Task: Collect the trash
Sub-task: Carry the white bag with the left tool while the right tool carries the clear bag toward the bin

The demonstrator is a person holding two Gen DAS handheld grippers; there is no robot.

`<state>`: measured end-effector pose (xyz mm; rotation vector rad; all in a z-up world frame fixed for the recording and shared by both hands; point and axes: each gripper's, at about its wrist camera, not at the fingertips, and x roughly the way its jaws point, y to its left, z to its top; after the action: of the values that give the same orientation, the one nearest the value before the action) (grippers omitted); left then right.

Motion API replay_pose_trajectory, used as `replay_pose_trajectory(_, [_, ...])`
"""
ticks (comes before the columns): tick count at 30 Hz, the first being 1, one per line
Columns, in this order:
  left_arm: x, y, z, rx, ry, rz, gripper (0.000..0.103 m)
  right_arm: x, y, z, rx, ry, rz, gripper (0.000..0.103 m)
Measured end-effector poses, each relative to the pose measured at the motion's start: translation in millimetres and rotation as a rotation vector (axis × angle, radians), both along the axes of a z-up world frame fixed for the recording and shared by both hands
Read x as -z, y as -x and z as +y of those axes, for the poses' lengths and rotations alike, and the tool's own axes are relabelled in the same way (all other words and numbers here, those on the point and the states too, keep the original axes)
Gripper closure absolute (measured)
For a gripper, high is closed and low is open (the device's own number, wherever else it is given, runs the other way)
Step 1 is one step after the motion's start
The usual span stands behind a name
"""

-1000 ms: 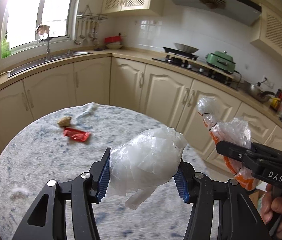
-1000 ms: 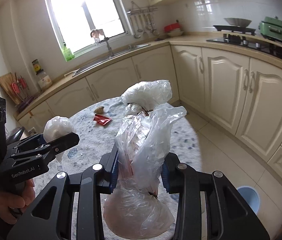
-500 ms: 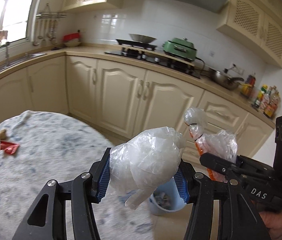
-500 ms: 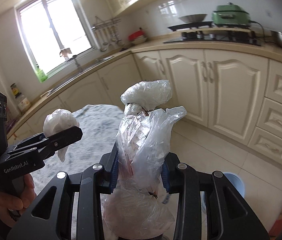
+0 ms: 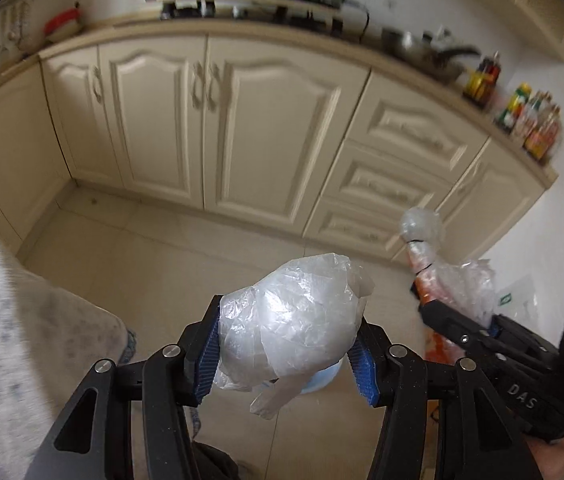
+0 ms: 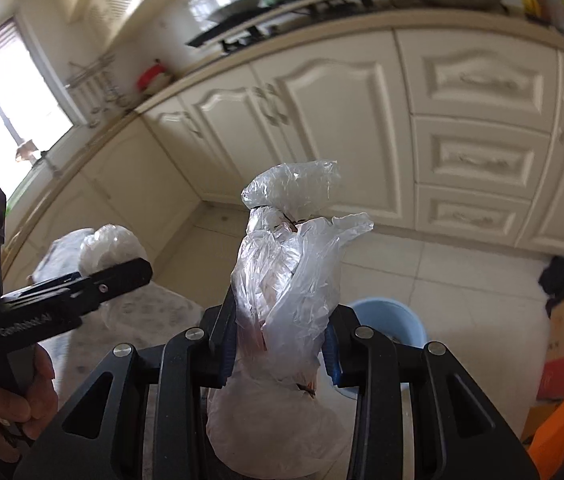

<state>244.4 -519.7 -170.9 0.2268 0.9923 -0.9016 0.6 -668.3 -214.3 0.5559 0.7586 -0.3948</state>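
White letters "DAS" stand on the black body of the right gripper [image 5: 478,334], seen in the left wrist view. On the side of the left gripper [image 6: 114,276], in the right wrist view, blurred white lettering reads roughly "GenRobot.AI". The bottle labels on the counter are too blurred to read.

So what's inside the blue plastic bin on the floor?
The round blue plastic bin shows only a sliver of dark, blurred contents by its rim; the right gripper and its knotted clear plastic bag cover the rest.
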Motion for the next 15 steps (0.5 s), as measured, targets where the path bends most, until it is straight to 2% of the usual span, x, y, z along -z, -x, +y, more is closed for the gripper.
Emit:
replay_pose_trajectory(7, [67.3,-31.4,-91.4,0.053,-0.146,0.093,0.051,65.3,1.8,-50.8,0.078,-0.09,0.096,0.068])
replay_pose_trajectory(10, [93.6,-44.5,-132.7,0.069,-0.181,0.13,0.051,85.8,1.1,-66.0,0.097,-0.12,0.117,0.068])
replay_pose_trajectory(15, [126.7,-59.5,-163.7,0.086,-0.217,0.176,0.048,112.0,-1.2,-85.0,0.112,-0.157,0.14,0.067])
